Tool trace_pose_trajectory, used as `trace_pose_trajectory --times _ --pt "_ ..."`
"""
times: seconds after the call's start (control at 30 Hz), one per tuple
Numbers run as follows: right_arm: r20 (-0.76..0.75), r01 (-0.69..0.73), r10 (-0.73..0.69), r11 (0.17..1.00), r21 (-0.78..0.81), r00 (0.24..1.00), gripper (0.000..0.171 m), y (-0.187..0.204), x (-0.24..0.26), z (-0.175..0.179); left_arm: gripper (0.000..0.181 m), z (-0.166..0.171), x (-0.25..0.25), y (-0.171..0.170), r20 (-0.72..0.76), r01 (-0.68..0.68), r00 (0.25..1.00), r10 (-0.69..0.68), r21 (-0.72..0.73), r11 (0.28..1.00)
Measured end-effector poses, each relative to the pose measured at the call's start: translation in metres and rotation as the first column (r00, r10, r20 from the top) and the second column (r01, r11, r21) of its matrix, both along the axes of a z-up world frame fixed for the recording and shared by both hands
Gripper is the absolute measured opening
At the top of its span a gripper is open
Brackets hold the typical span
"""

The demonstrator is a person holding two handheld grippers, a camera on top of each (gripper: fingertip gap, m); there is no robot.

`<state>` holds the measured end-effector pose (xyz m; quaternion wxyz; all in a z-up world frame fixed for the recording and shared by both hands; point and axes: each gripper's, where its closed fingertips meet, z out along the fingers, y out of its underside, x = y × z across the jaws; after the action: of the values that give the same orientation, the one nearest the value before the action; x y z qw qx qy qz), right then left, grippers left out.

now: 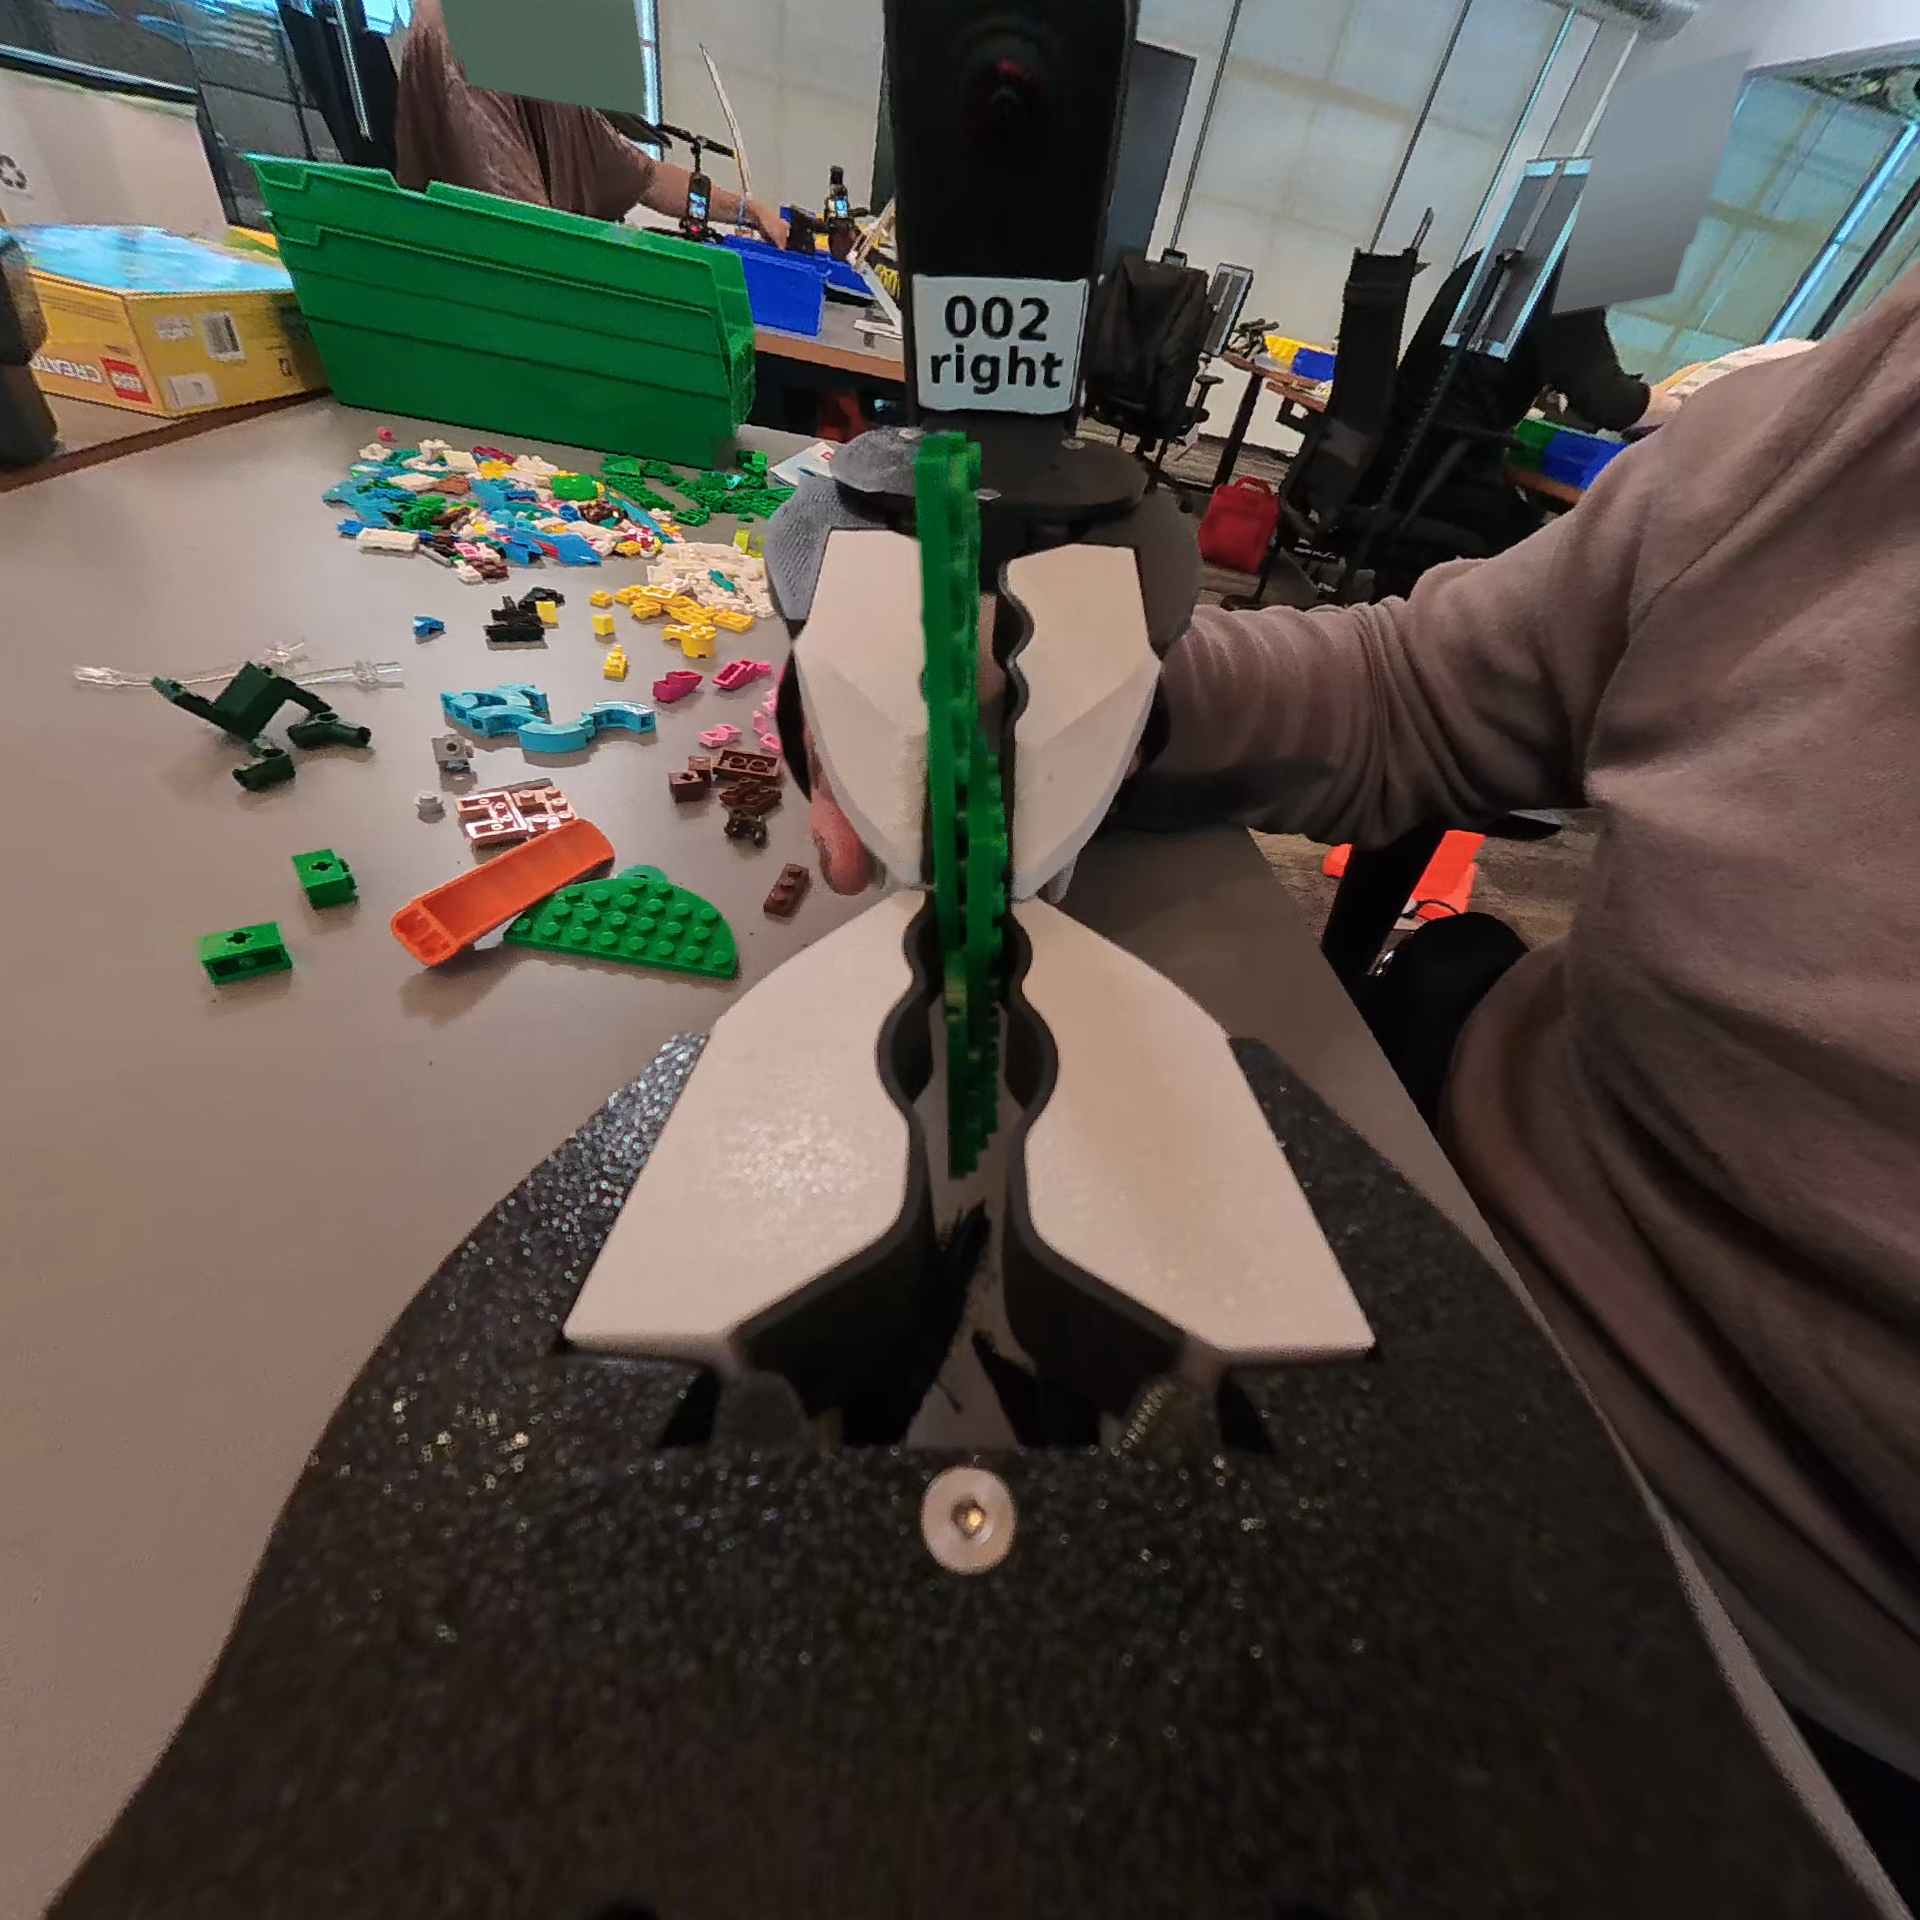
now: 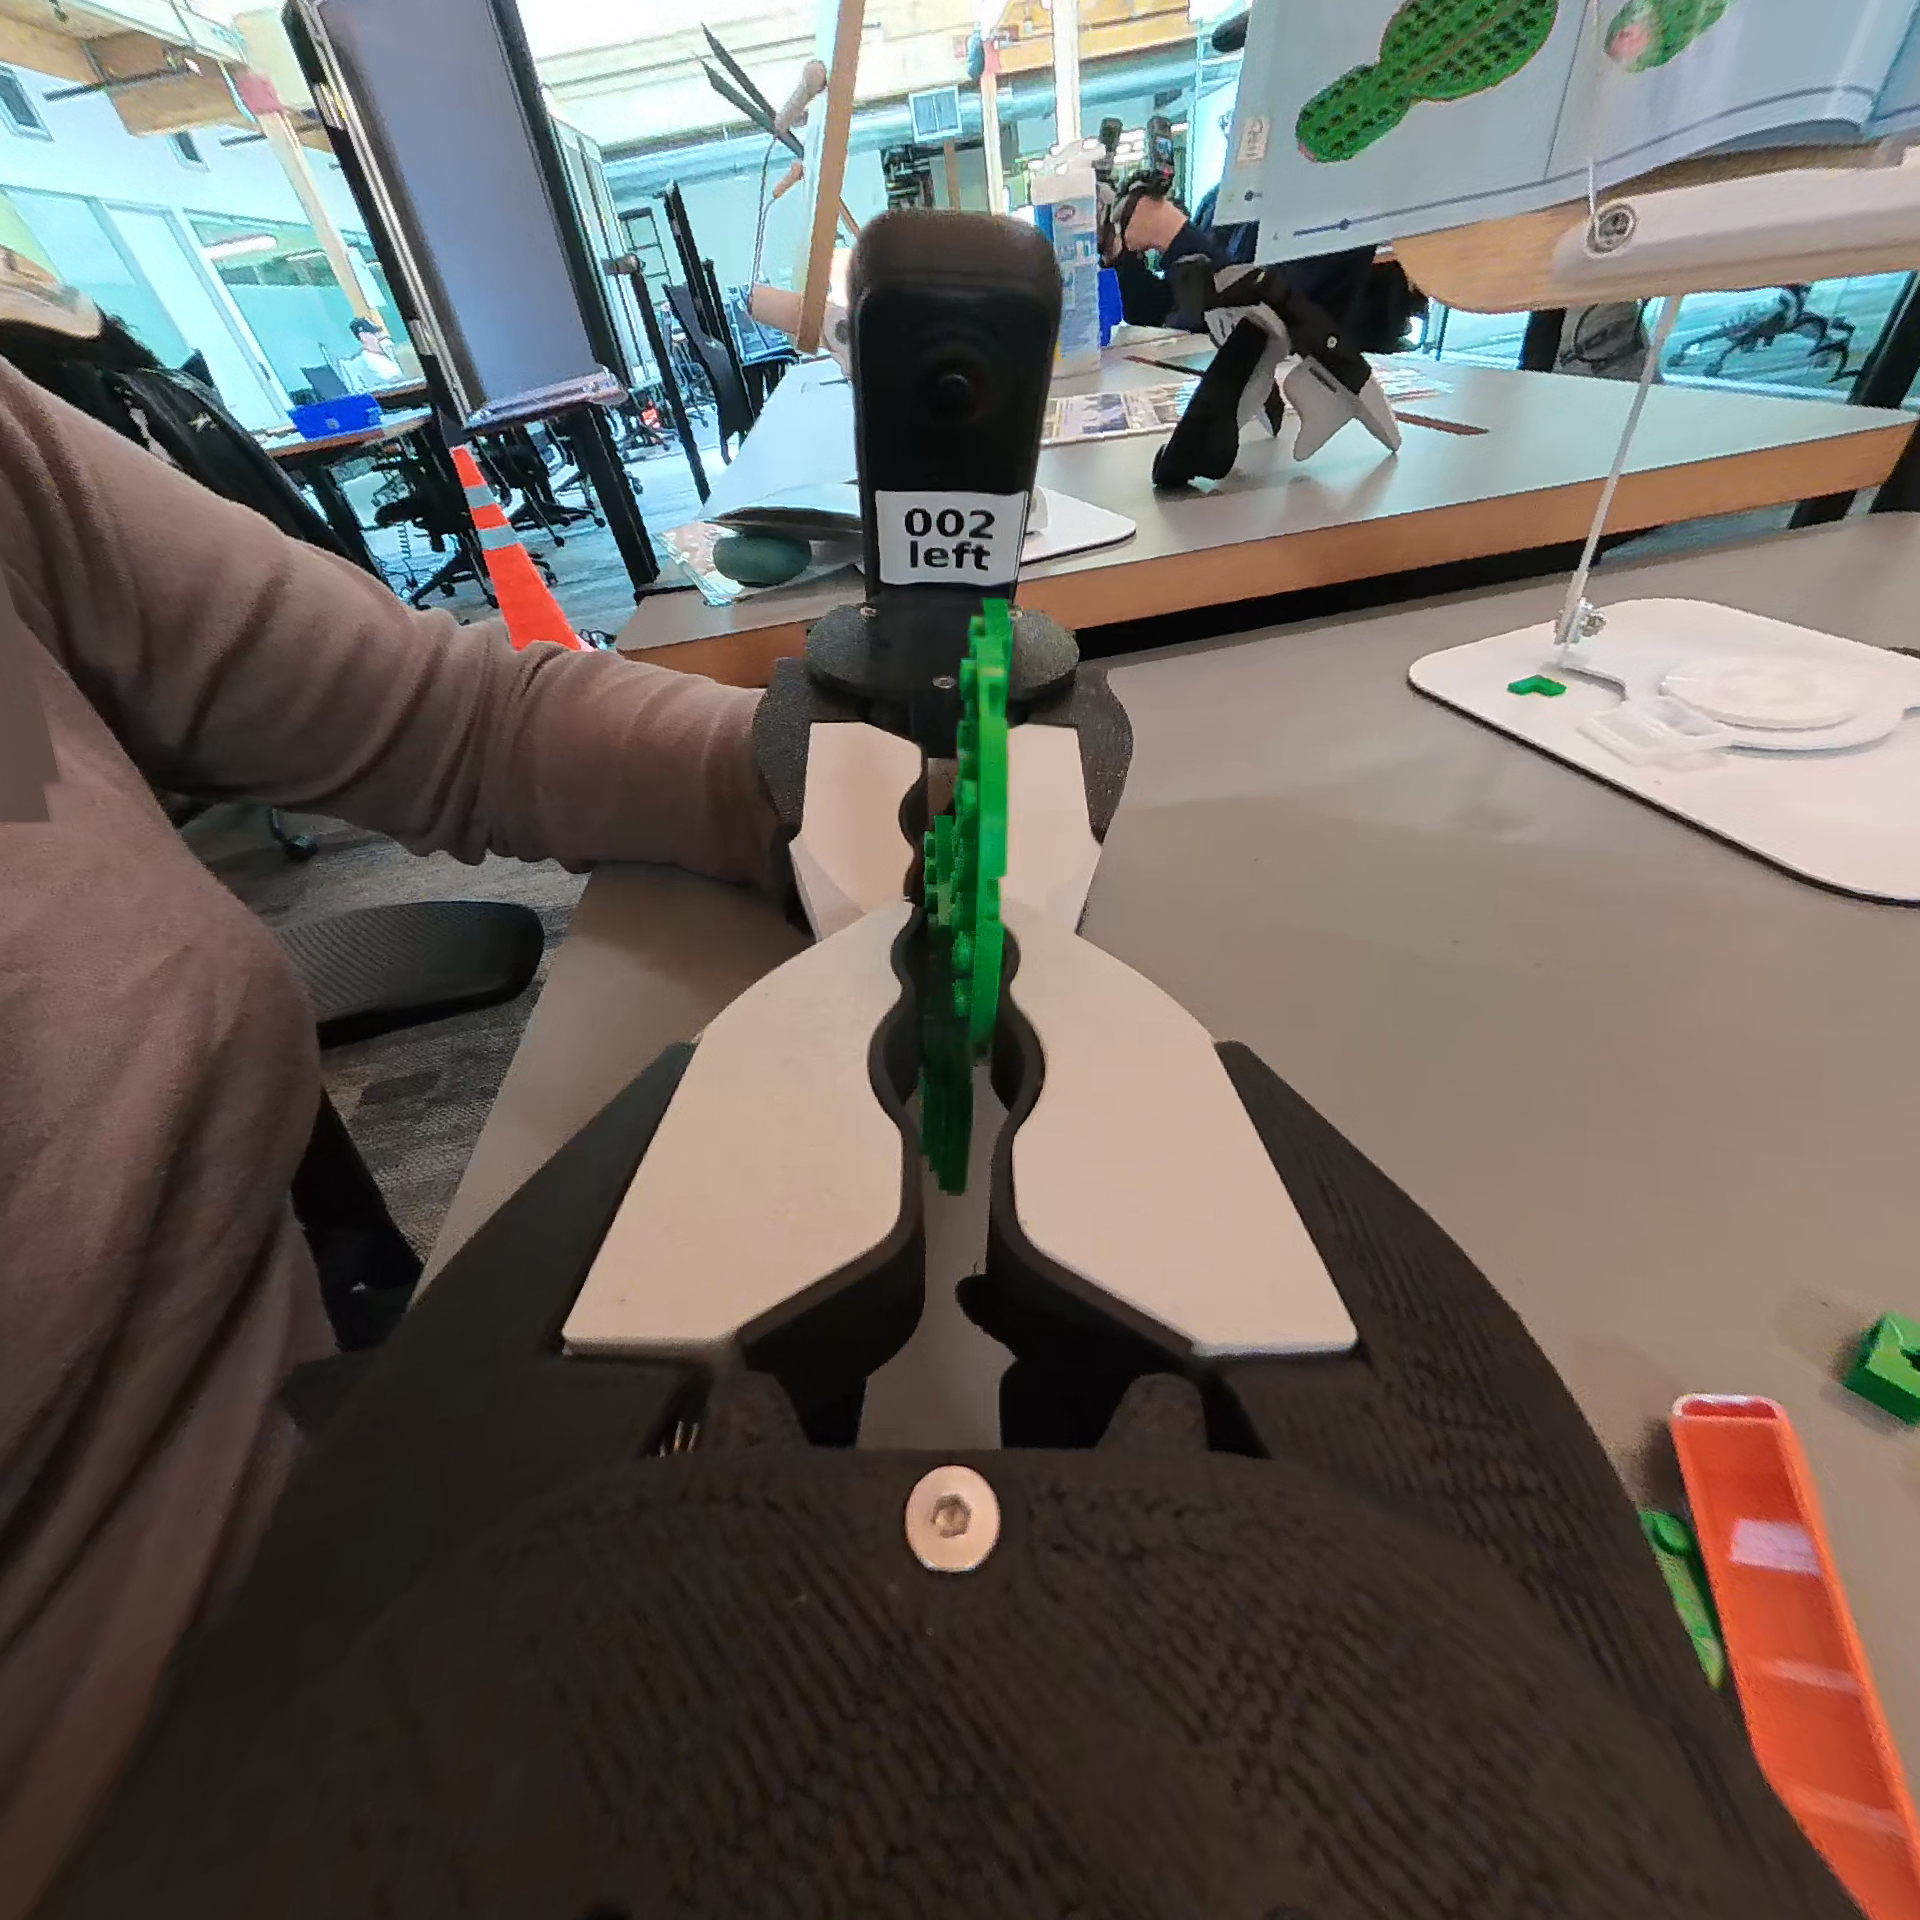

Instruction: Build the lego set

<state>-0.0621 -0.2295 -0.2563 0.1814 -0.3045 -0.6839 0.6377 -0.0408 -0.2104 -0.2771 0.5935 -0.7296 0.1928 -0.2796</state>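
Observation:
A stack of green Lego plates [image 1: 951,623] is held edge-on above the grey table, between the two grippers, which face each other tip to tip. My left gripper [image 1: 971,920] is shut on the near end of the plates. My right gripper [image 1: 966,868] is shut on the far end. In the right wrist view the same green plates [image 2: 982,790] stand between my right gripper [image 2: 961,935] and the left gripper [image 2: 966,894]. The plates appear to be two layers, one offset from the other.
On the table [image 1: 208,1195] lie a green half-round plate [image 1: 634,925], an orange brick separator [image 1: 499,888], two small green bricks [image 1: 244,951] and a pile of loose pieces [image 1: 540,520]. Green bins [image 1: 520,312] stand behind. A white stand base [image 2: 1714,748] holds the instruction booklet [image 2: 1507,94]. The grippers are tip to tip, or close to it. The orange brick separator [image 1: 499,888] is about equally far from each gripper, around 15 cm. The right camera catches it too, in the right wrist view [image 2: 1755,1563].

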Motion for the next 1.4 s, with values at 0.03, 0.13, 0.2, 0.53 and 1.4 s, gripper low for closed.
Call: trace_pose_trajectory --times 0.03,0.13,0.2,0.53,1.4 --pt "-0.003 -0.002 0.002 1.000 0.004 1.000 0.007 0.000 0.000 0.000 0.009 0.000 0.000 0.000 -0.017 -0.004 1.000 0.004 0.007 1.000" --pt "-0.015 -0.008 0.009 1.000 0.023 1.000 0.007 -0.001 0.002 0.000 0.009 0.000 0.001 0.000 -0.059 -0.009 0.998 0.011 0.033 0.999" --pt "-0.021 -0.005 0.006 0.999 0.039 1.000 0.006 -0.002 0.002 -0.001 0.009 -0.001 0.001 -0.001 -0.095 -0.010 0.995 0.014 0.045 0.999" --pt "-0.096 0.053 -0.038 0.985 0.162 0.995 0.021 0.006 -0.001 -0.004 0.009 -0.004 -0.011 0.005 -0.231 -0.103 0.965 0.124 0.103 0.989" --pt "-0.062 0.000 0.008 0.990 0.141 0.998 0.003 0.016 0.012 0.003 0.009 -0.012 -0.009 -0.005 -0.303 -0.012 0.952 0.038 0.087 0.996"
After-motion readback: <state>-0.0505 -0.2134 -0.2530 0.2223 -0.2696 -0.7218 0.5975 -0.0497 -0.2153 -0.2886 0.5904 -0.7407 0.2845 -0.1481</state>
